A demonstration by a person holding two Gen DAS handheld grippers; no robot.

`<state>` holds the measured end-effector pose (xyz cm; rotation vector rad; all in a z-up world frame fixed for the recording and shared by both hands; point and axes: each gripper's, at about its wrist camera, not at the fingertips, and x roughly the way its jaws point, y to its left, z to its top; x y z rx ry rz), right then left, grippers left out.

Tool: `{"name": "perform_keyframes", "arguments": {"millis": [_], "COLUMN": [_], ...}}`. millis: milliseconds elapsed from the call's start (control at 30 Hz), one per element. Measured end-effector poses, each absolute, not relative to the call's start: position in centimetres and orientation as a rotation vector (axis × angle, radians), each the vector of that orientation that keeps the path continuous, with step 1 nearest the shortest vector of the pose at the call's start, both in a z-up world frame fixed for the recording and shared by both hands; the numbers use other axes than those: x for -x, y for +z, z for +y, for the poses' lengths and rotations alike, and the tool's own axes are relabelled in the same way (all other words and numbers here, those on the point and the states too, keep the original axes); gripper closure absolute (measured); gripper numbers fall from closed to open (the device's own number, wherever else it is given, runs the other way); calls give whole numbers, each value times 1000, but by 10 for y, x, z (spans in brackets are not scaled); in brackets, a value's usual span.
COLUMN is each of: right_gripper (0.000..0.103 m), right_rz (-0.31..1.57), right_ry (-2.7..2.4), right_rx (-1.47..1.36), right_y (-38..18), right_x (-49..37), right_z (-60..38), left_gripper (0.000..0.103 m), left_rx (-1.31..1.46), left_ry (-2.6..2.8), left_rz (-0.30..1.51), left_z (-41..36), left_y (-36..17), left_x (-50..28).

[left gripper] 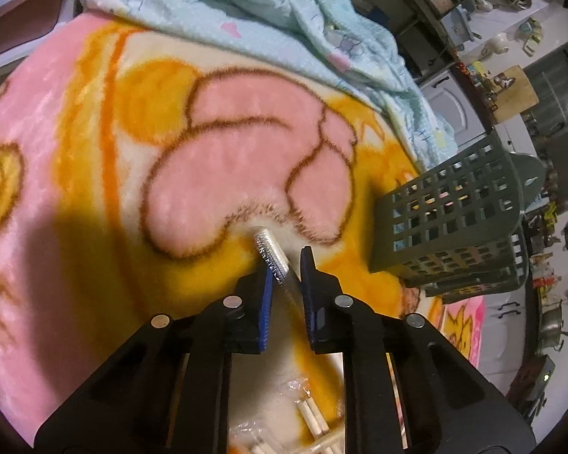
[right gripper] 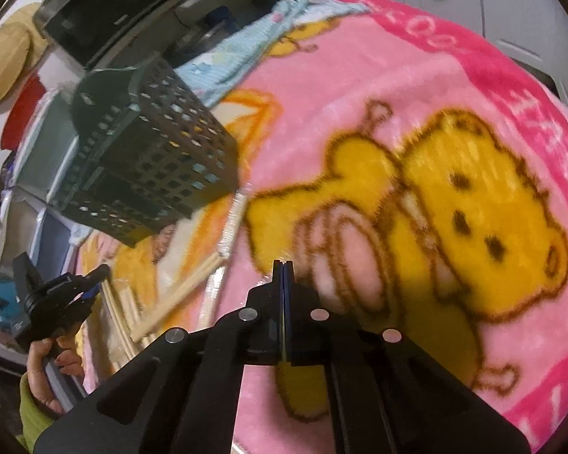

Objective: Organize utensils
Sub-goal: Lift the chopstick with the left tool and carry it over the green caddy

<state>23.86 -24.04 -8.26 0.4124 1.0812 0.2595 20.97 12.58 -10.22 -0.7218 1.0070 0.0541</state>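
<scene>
Gripping one wrapped utensil point(left gripper: 274, 261), left tool point(left gripper: 286, 265), one basket point(left gripper: 450, 223)

The utensil basket point(left gripper: 450, 223) stands on the blanket point(left gripper: 94, 151), with a crumpled cloth point(left gripper: 284, 26) lying on the blanket behind it. In the left wrist view, a wrapped utensil point(left gripper: 270, 251) lies on the blanket left of the basket, between the 2 fingers of the left gripper point(left gripper: 287, 265). In the right wrist view, wrapped chopsticks point(right gripper: 185, 287) lie on the blanket in front of the basket, the left gripper point(right gripper: 94, 276) just beside them and the right gripper point(right gripper: 283, 265) further right of the basket.
</scene>
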Motion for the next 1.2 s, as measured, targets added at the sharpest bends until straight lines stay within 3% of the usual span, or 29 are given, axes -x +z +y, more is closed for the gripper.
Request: {"name": "perform_keyframes", "arguments": {"millis": [233, 300, 333, 367, 533, 600, 633, 767, 967, 1200], "right_gripper": [100, 83, 64, 54, 59, 72, 85, 96, 98, 98], "right_rz": [1093, 1147, 1155, 1175, 1201, 1196, 1200, 1201, 1128, 930], "right_ry": [284, 282, 271, 254, 232, 214, 210, 244, 342, 486], "right_rx": [-333, -352, -367, -372, -351, -336, -335, -344, -340, -283], "right_y": [-70, -79, -83, -86, -97, -98, -100, -102, -76, 4], "right_x": [-237, -239, -238, -239, -242, -247, -250, -261, -263, -252], "right_z": [-236, -237, -238, -237, -224, -221, -220, -219, -215, -214], "left_gripper": [100, 100, 100, 100, 100, 100, 100, 100, 100, 100], "left_rx": [648, 622, 613, 607, 569, 553, 545, 506, 470, 412], "left_ry": [2, -11, -20, -30, -75, -94, -101, -130, -188, -247], "left_rz": [899, 868, 857, 843, 789, 762, 749, 698, 655, 601], "left_z": [124, 122, 120, 118, 108, 102, 99, 87, 71, 50], "left_y": [-61, -49, -44, -38, -14, -1, 5, 27, 54, 87], "left_x": [-200, -197, -196, -195, -192, -192, -191, -192, -191, -196]}}
